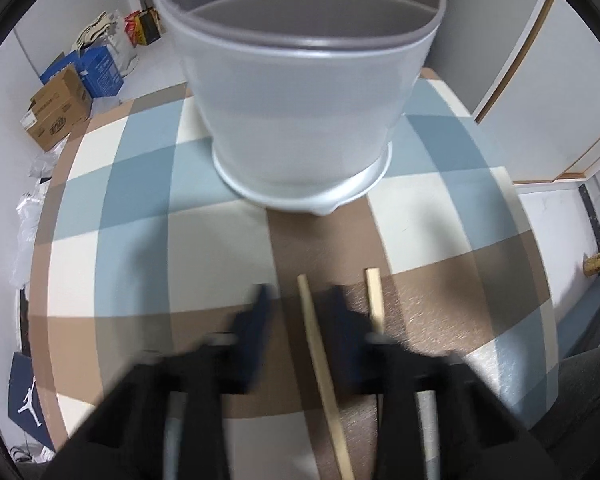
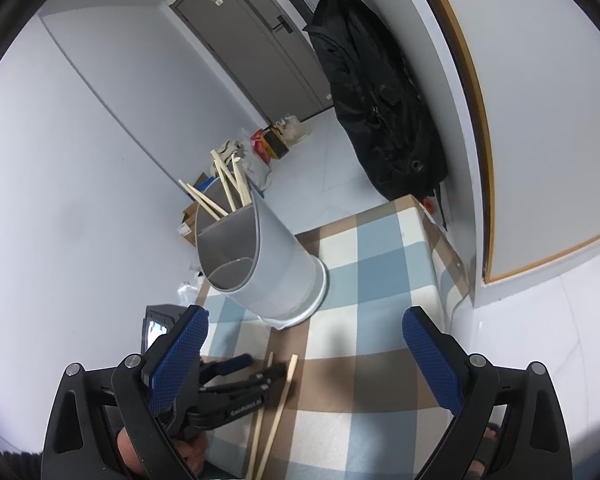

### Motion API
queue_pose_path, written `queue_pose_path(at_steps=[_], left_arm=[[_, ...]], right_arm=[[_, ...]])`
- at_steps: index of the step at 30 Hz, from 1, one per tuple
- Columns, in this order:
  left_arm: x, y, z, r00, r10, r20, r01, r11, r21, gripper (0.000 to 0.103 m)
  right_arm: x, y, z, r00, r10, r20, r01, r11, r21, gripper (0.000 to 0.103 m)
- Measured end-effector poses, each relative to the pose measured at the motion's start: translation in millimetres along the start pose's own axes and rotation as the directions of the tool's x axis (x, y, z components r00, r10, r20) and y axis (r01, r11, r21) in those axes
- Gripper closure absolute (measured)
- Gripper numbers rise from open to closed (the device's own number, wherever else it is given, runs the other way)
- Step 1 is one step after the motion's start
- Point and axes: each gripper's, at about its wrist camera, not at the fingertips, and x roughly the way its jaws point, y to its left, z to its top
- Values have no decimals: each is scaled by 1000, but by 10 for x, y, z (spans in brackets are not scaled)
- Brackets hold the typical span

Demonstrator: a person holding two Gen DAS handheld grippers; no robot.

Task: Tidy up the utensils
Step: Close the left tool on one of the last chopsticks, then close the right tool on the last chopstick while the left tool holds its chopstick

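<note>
A grey utensil holder (image 1: 300,92) with an inner divider stands on the checked tablecloth; in the right wrist view the holder (image 2: 268,264) has several wooden chopsticks (image 2: 230,188) in its far compartment. Two loose chopsticks lie on the cloth. My left gripper (image 1: 300,304) is open and low over them: one chopstick (image 1: 320,364) lies between its fingers, the other (image 1: 374,300) just outside the right finger. It shows in the right wrist view too (image 2: 256,368), beside both chopsticks (image 2: 278,408). My right gripper (image 2: 304,344) is open and empty, held above the table.
The table (image 2: 380,248) with the blue, cream and brown cloth ends close on the left and right. Cardboard boxes (image 1: 60,104) and bags sit on the floor beyond. A black coat (image 2: 380,100) hangs at the wall past the table's far corner.
</note>
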Motion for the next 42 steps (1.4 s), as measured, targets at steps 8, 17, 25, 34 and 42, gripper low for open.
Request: queue_pose_path(at_steps=[8,17,25,34,42], left_arm=[[-93,84,-66,998,-20,56,21,1000,-10,102],[-411,362,-51,984,-104,144,120,987,-109,102],[-665,477,-61,950,-181,254,226,961,-162,102],[-720,673,-9,924,-217,314,282,943,-178,102],[-811,816,25,904,-235,357,315,930,-187,102]], right_arm=[[102,23,-20,999,-9,-33,9,1000,-7,4],[457,121,-164,984,-46,-172,35,997,-66,7],[1073,373,-460,924,-142,-355,71,976,-205,57],[1561,549,-673,880,-191,-434,77,961,-267,69],[1825,668,-629,853,-286,-436,142,932,-334,89]])
